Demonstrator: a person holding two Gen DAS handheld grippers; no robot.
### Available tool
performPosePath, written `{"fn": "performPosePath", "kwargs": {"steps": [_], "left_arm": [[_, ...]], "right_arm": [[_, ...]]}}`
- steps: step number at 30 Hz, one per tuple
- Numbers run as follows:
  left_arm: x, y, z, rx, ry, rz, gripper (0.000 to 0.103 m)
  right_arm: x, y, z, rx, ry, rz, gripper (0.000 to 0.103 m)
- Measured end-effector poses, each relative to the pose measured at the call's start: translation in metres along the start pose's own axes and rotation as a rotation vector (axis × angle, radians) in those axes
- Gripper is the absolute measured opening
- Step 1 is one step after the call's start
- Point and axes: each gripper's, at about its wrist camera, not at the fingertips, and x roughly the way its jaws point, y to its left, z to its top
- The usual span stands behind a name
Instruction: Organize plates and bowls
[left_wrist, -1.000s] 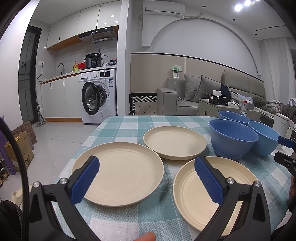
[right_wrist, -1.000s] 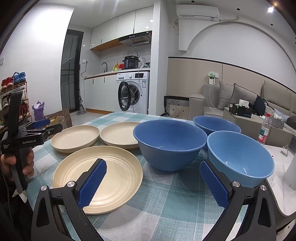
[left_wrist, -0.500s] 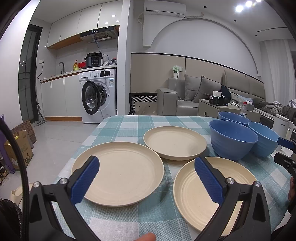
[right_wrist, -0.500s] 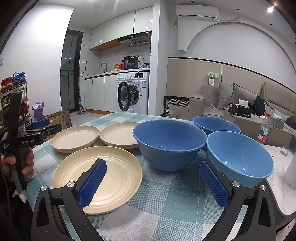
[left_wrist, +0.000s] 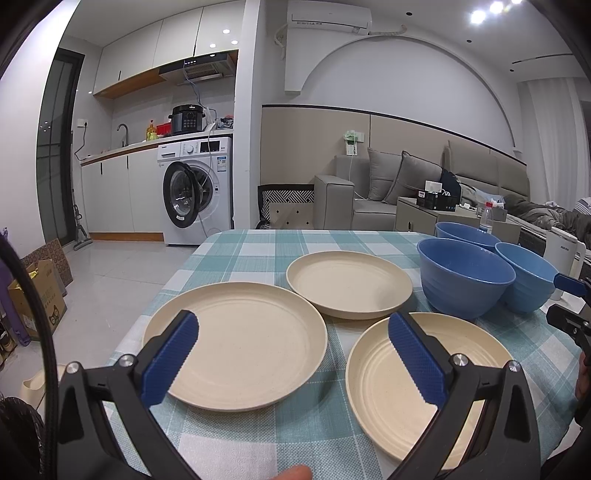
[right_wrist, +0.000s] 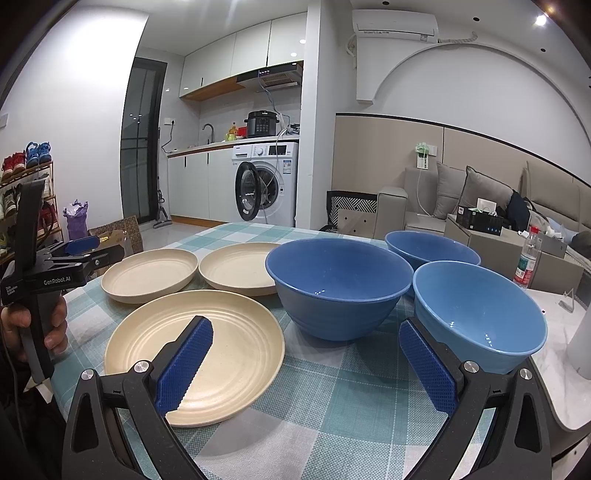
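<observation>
Three cream plates lie on the checked tablecloth: a near-left plate, a far plate and a near-right plate. Three blue bowls stand at the right: a large bowl, a far bowl and a right bowl. My left gripper is open and empty, above the near plates. My right gripper is open and empty, between the near-right plate and the right bowl, in front of the large bowl.
A white appliance and a water bottle stand past the bowls at the table's right end. A washing machine and a sofa lie beyond the table. Floor and cardboard boxes are off the left edge.
</observation>
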Motion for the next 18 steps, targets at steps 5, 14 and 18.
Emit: {"fn": "performPosePath", "kwargs": {"steps": [5, 14, 18], "left_arm": [[0.0001, -0.0003, -0.0003, -0.001, 0.0, 0.0, 0.103], [-0.0005, 0.0001, 0.0004, 0.002, -0.001, -0.001, 0.103], [-0.0007, -0.0002, 0.0003, 0.0, -0.002, 0.0, 0.103]], "right_arm": [[0.0, 0.0002, 0.0, 0.0, 0.0, 0.0, 0.103], [0.0004, 0.0011, -0.0003, -0.002, 0.0, -0.001, 0.103], [0.0004, 0.0011, -0.0003, -0.003, 0.0, -0.002, 0.103]]}}
